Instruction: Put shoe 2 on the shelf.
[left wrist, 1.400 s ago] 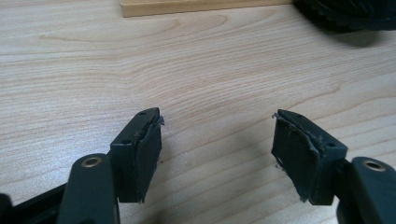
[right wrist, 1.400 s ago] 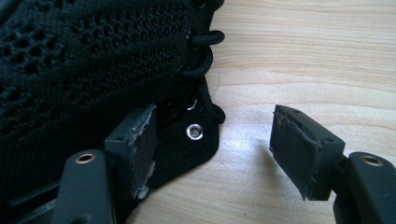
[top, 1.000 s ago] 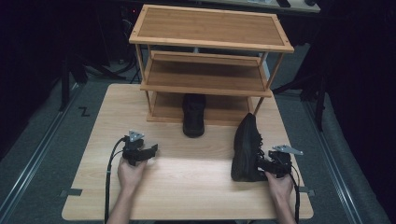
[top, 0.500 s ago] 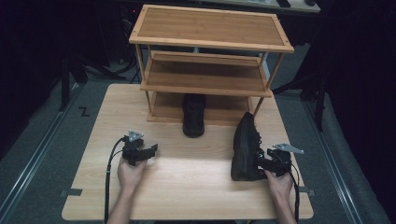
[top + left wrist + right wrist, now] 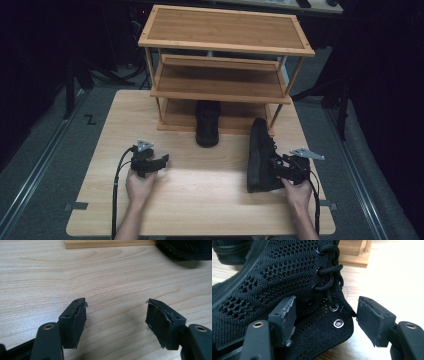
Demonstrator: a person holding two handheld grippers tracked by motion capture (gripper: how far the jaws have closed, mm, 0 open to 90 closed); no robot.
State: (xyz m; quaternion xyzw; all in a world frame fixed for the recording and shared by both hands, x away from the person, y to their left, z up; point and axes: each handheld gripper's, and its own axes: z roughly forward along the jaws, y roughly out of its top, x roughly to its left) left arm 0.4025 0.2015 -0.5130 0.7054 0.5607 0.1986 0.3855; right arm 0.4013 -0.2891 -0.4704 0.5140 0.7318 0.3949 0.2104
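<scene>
A black knit shoe (image 5: 261, 156), of open-mesh fabric with black laces and metal eyelets, lies tipped on its side on the right part of the table, toe toward the shelf unit and sole facing left in the high view. A second black shoe (image 5: 207, 123) stands on the lowest board of a three-tier wooden shelf unit (image 5: 225, 34), its toe projecting over the front edge onto the table. The table (image 5: 200, 200) is pale wood with visible grain; around it lies grey floor with a metal rail (image 5: 35, 172) at the left, and the room behind is dark. The right gripper (image 5: 325, 315) is at the shoe's collar: its jaws stand apart, the lace-and-eyelet edge lying between them, the left pad against the mesh and the right pad just clear of the edge. The left gripper (image 5: 116, 316), held well apart from the tipped shoe on the left part of the table, has its jaws spread wide over bare wood, holding nothing.
</scene>
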